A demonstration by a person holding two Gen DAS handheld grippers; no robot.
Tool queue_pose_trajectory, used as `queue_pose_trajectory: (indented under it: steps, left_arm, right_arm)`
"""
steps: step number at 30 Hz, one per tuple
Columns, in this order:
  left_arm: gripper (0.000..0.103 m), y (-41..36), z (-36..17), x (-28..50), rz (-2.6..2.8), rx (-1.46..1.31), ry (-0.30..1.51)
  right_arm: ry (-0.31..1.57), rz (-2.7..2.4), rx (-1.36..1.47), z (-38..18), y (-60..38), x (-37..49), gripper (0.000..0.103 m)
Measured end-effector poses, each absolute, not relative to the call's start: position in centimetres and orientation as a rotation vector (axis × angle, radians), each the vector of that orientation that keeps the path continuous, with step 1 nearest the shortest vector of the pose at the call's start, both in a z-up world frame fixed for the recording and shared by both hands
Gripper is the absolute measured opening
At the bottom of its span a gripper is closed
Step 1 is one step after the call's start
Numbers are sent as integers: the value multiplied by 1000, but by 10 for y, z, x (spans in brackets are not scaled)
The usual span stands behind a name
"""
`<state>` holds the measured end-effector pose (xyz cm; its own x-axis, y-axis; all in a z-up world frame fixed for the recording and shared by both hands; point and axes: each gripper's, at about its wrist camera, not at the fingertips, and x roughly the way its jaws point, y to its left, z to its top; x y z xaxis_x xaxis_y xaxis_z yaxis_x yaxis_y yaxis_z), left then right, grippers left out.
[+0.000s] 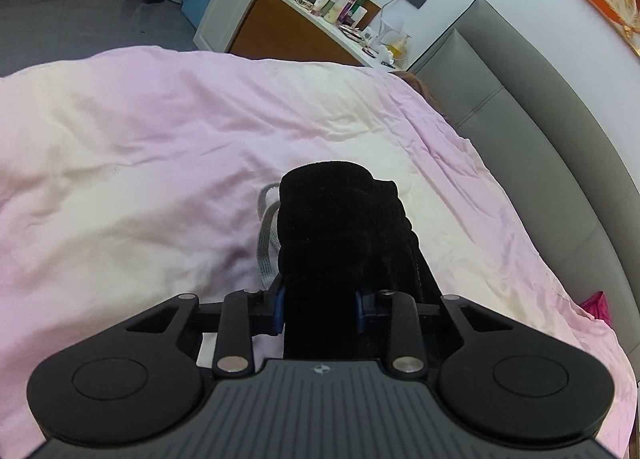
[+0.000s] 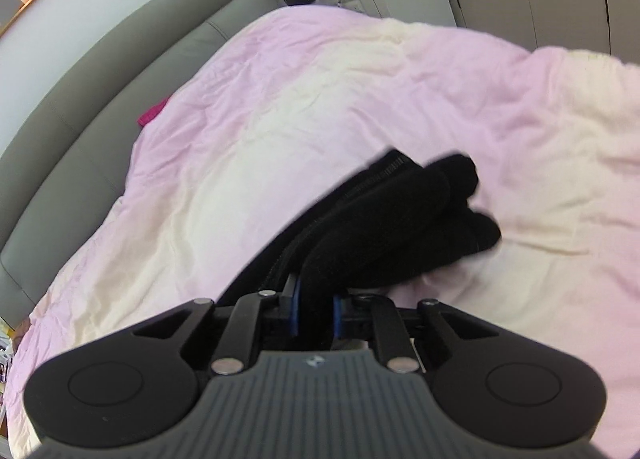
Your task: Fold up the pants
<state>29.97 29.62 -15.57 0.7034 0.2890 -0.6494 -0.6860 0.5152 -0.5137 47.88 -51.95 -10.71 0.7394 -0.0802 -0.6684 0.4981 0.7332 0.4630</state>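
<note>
Left wrist: left hand-held gripper (image 1: 320,307) clamps bunched black knit pants (image 1: 340,219) | right hand-held gripper (image 2: 315,313) likewise

Left gripper (image 1: 320,309): tilted downward over bed (image 1: 140,147), jaws partly closed, blue pads (image 1: 279,309) pressing both sides of thick bunch of black pants (image 1: 340,219), fabric raised off bed.

Right gripper (image 2: 316,313): also tilted downward over bed, jaws nearly together, pads (image 2: 295,309) pinching thinner fold of same pants, bunched cloth jutting ahead of fingertips above bed.
</note>
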Motion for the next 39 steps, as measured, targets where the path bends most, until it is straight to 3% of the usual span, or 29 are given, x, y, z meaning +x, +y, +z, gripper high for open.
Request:
queue_pose_trajectory:
  steps: [12,21,24,26,29,32,35,39]
  left_arm:
    - [34,274,-116,186,624,-817,608]
    - [38,294,-197,181,732,-812,862]
    - [47,301,-197,186,696,-784,938]
    - [53,309,-189,188,658,-787,990]
    - [61,314,-173,182,604,-778,1002]
    - [65,309,-144,175,666,-600,976]
    - [71,315,-120,170,590,-582,922]
    - [71,304,-102,187,487,-501,911]
  right_arm:
    - [743,-316,712,-60,-552,335,10]
    - [912,-346,726,-148,-571,263,10]
    - [947,-383,789,-171,-584,247,18]
    - [964,-406,809,-177,-594,241,31]
    - [965,-380,827,-172,-602,231,33]
    - [1001,-370,736,-157,-602,230,38]
    - [1008,-377,607,-139,-606,226,55]
    - [979,-358,469,-118,-616,219,55]
